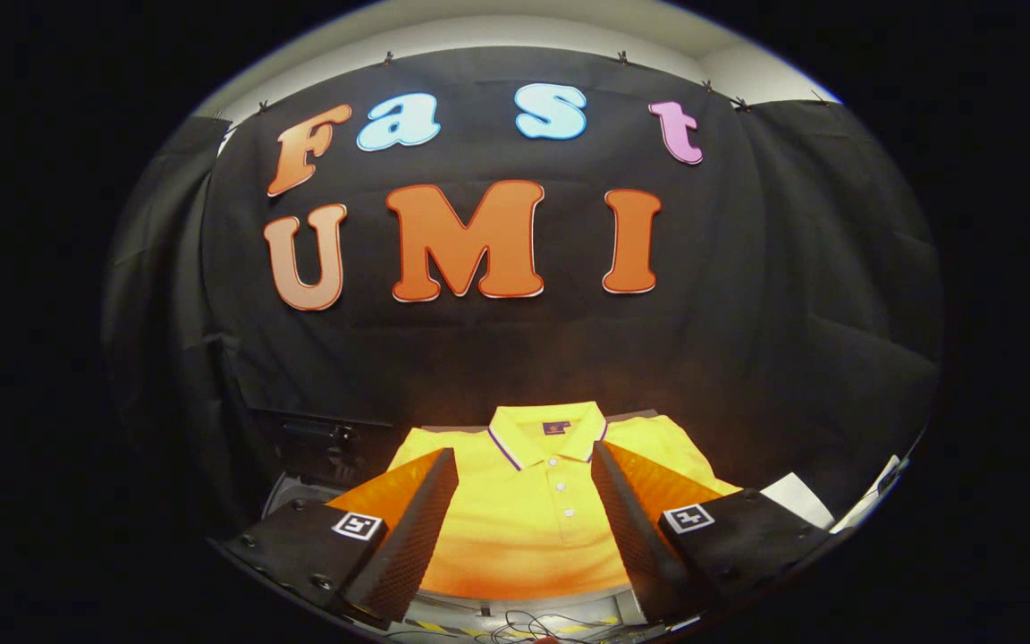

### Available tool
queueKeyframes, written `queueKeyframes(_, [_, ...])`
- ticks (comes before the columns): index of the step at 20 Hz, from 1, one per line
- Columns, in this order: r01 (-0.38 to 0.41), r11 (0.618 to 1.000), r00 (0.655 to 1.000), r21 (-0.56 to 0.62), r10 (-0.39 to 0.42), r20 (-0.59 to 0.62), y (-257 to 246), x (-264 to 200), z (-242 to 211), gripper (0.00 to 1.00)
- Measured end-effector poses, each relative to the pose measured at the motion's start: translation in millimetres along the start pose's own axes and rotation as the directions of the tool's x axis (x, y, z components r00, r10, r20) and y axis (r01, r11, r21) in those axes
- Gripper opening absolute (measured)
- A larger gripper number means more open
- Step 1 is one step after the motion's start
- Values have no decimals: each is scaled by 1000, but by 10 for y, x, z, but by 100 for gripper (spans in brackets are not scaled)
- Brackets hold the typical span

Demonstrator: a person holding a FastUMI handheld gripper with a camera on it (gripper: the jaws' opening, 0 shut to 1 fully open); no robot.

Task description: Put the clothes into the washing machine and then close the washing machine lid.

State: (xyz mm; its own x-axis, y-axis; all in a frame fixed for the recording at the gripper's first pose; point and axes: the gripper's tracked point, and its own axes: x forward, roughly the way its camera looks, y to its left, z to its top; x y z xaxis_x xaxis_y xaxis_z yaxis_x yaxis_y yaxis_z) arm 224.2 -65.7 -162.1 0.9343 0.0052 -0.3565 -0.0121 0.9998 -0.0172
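A folded yellow polo shirt [540, 501] with a striped collar and a button placket lies flat on a surface just ahead of my fingers, its collar pointing away from me. My gripper [526, 461] stands open above the shirt's near part, one finger on each side of the placket, with nothing pressed between them. To the left of the shirt and lower down, a dark lid or panel [323, 443] and a pale curved rim [287, 492] show, probably the washing machine; most of it is hidden behind the left finger.
The black cloth wall [747, 340] hangs close behind the shirt. A white sheet or board [797, 496] lies to the right of the shirt. Thin cables [524, 626] and yellow-black striped tape lie below the fingers at the near edge.
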Motion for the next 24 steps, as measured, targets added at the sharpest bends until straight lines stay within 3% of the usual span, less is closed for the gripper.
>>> queueKeyframes(6, [14, 1000, 988, 12, -12, -151, -256, 789, -427, 98])
queueKeyframes(9, [31, 1000, 964, -5, -31, -264, -411, 1098, -691, 98])
queueKeyframes(16, [37, 999, 913, 24, -24, -408, -470, 1367, -1056, 98])
queueKeyframes(20, [42, 998, 857, 39, -16, -515, -477, 1399, -1194, 99])
queueKeyframes(24, [14, 1000, 778, 20, 2, -628, -489, 1422, -1196, 98])
